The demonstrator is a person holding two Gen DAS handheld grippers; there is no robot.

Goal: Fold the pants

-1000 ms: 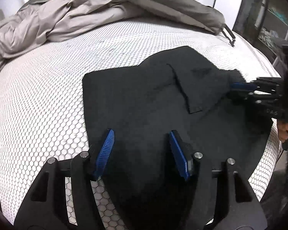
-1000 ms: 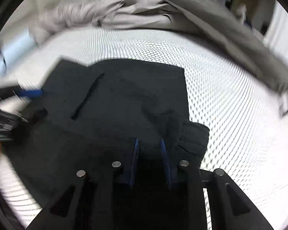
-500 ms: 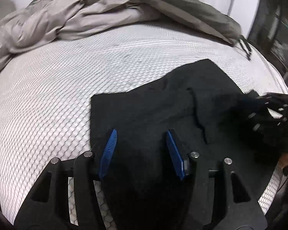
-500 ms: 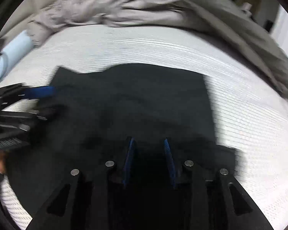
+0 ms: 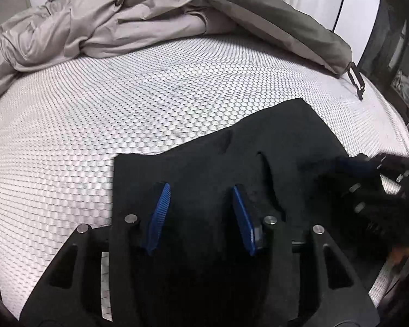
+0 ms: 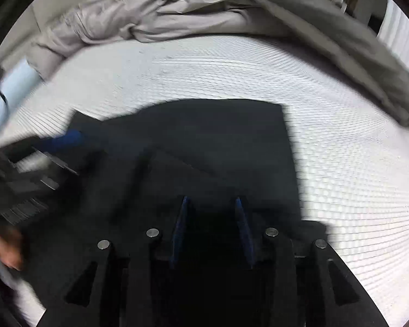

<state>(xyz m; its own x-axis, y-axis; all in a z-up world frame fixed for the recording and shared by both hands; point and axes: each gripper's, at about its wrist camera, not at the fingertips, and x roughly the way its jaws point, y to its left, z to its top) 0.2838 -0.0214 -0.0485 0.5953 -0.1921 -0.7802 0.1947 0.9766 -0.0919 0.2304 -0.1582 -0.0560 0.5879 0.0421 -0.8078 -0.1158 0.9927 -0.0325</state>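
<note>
Black pants point(image 5: 231, 169) lie folded on the mattress point(image 5: 95, 141), below the grey bedding point(image 5: 109, 27). Since a second ago the right gripper point(image 6: 211, 207) has spread open, empty; the left gripper point(image 5: 201, 201) stays open, empty. Fold seems laid; release looks finished.

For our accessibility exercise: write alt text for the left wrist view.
The open left gripper hovers over folded black pants on a white honeycomb mattress. The blurred right gripper enters at the right; a rumpled beige duvet lies behind.
</note>
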